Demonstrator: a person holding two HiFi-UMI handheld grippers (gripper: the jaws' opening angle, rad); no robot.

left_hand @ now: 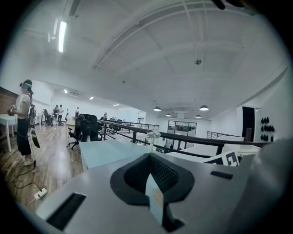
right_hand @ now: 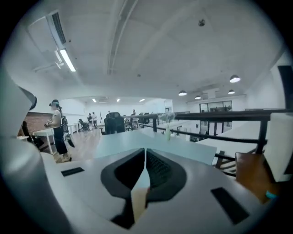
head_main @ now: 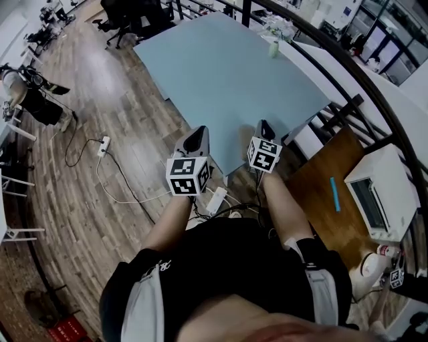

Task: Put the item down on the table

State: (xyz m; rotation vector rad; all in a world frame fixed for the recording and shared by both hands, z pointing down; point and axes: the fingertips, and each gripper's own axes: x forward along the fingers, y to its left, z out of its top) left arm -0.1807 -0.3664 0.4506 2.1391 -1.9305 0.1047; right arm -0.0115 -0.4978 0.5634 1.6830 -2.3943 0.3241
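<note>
The light blue table stretches away in front of me, with its near corner just beyond both grippers. My left gripper hangs over the wooden floor beside the table's near edge, its jaws pressed together with nothing between them. My right gripper sits over the table's near corner, jaws likewise shut and empty. In the left gripper view the left gripper points along the table; in the right gripper view the right gripper does the same. A small pale vase stands at the table's far end.
A black railing runs along the table's right side. Beyond it is a wooden desk with a blue stick and a white appliance. Cables and a power strip lie on the floor at left. Office chairs stand far back.
</note>
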